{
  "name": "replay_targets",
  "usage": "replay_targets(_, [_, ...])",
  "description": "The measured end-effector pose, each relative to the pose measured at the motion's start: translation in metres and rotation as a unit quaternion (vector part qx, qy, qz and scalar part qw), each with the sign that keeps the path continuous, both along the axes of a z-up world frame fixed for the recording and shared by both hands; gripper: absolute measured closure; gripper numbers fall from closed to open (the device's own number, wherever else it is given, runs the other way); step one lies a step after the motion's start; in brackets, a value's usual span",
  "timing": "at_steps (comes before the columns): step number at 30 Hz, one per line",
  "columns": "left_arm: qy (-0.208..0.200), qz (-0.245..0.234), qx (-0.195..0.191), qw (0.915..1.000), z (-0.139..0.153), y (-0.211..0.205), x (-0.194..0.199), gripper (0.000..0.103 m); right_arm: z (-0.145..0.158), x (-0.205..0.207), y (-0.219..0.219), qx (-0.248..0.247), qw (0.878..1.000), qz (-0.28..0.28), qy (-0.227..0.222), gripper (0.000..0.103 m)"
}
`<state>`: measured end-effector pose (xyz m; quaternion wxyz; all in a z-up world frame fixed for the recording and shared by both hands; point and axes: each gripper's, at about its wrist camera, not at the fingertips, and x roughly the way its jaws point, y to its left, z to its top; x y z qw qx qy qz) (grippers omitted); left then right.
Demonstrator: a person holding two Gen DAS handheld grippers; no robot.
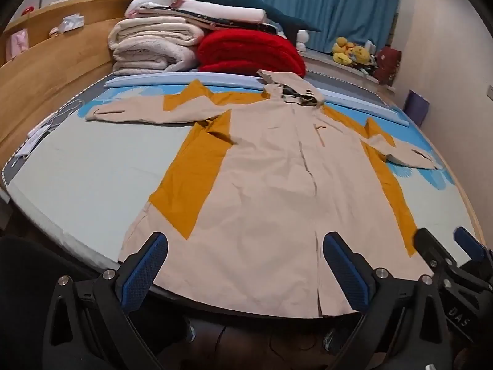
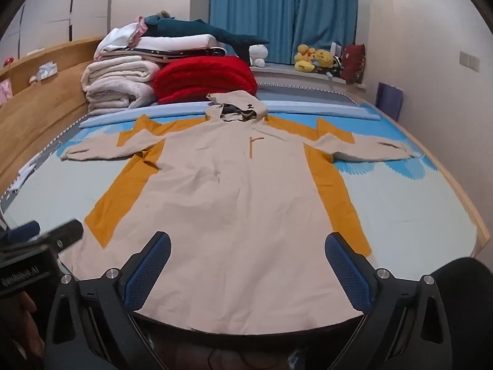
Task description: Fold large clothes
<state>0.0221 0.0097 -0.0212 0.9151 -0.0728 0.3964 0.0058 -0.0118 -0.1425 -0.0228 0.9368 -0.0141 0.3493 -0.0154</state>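
Lying flat on the bed (image 2: pixel 431 203), beige coat (image 2: pixel 234 203), hem nearest both claws; left gripper (image 1: pixel 245 265) and right gripper (image 2: pixel 248 265) spread wide, empty, hovering over hem.

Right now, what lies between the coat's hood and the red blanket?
A pale blue folded strip of bedding crosses the bed between the hood and the red blanket; the right wrist view shows it best.

a wide bed with a pale blue sheet (image 2: pixel 416 203) and a curved wooden headboard (image 1: pixel 52 71) stands before long blue curtains (image 2: pixel 277 12) and plain cream walls (image 2: pixel 416 30).
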Motion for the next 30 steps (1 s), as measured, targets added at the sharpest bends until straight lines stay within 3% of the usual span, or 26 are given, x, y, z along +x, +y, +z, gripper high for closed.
replay_targets(3, [-0.003,0.0,0.021,0.9998,0.0,-0.002,0.001,0.003,-0.001,0.0,-0.006,0.012,1.0,0.002,0.001,0.004])
replay_targets(30, [-0.008,-0.008,0.027,0.9996,-0.004,-0.004,-0.003,0.006,0.003,-0.005,0.006,0.01,0.999,0.046,0.004,0.006])
